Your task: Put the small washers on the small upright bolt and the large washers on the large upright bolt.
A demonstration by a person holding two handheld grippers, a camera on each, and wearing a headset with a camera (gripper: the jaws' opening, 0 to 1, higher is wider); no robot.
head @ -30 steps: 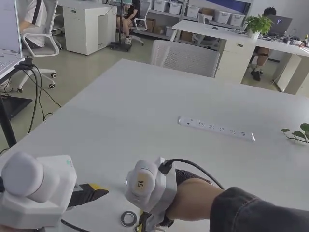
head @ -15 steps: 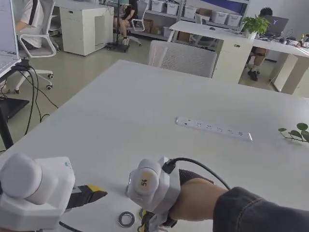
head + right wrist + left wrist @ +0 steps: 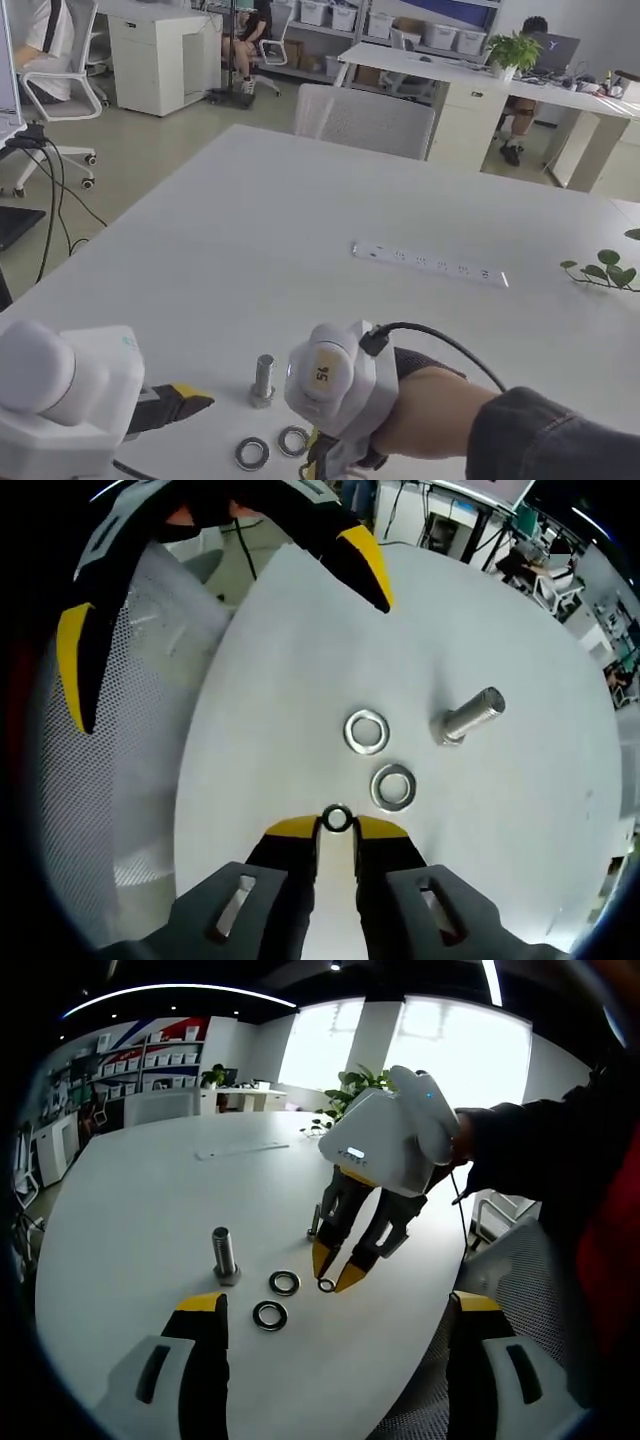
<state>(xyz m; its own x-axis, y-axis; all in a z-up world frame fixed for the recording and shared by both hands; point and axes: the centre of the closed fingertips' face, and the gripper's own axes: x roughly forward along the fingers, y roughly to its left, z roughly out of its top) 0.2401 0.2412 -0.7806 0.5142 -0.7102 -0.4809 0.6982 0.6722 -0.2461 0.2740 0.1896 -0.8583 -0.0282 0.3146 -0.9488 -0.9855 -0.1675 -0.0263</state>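
The small washer sits pinched between the yellow tips of the right gripper, whose jaws are drawn almost together on its rim. In the left gripper view the same ring hangs at those tips, low over the white table; whether it touches the surface I cannot tell. Just ahead of the right gripper's tips lies a large washer flat on the table, and a little beyond it the second large washer, the two close together but apart. Farther out from the tips and off to one side, the large bolt stands upright on its head, bare of washers, near the washer pair. In the left gripper view a thin small bolt stands just behind the right gripper's jaws, partly hidden by them. The left gripper is spread wide with nothing between its jaws; it faces the right gripper from across the washers, and both large washers and the large bolt lie between the two tools, nearer its left jaw. In the head view a power strip lies well beyond both grippers, mid-table, with a plant sprig off to its right.
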